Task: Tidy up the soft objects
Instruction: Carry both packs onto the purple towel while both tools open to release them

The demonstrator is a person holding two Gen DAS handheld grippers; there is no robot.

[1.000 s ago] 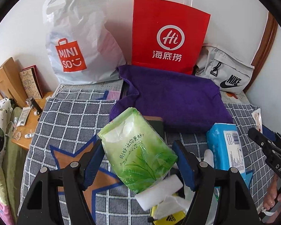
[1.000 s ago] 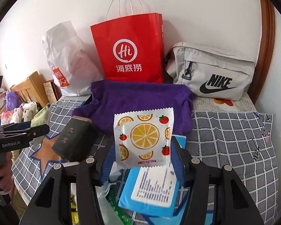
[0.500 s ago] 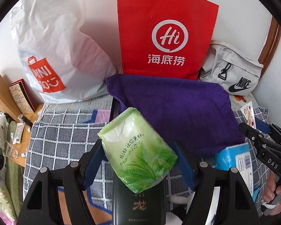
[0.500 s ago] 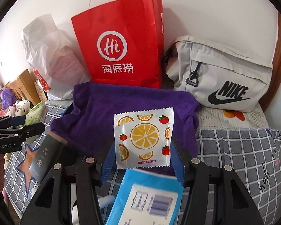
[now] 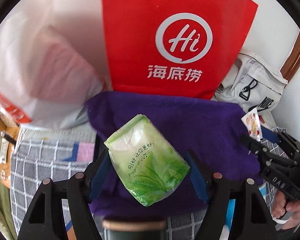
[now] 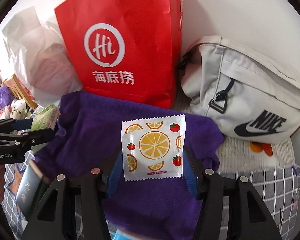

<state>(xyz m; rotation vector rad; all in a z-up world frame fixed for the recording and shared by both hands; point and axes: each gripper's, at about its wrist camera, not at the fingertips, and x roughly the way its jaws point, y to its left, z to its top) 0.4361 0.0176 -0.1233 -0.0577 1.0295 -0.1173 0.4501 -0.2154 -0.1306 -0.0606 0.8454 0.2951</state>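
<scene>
Gripping a green tissue pack (image 5: 146,166), the left claw (image 5: 148,172) hangs over the purple towel (image 5: 190,124); the right claw (image 6: 153,172) pinches a fruit-print sachet (image 6: 153,148)

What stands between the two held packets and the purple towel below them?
Nothing visible. The left gripper holds the green tissue pack and the right gripper holds the fruit-print sachet directly over bare purple towel; the red paper bag stands behind it.

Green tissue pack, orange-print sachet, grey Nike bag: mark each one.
green tissue pack (image 5: 148,168): left wrist view, middle of its printed front.
orange-print sachet (image 6: 154,146): right wrist view, on the big orange slice.
grey Nike bag (image 6: 256,92): right wrist view, front panel above the logo.
</scene>
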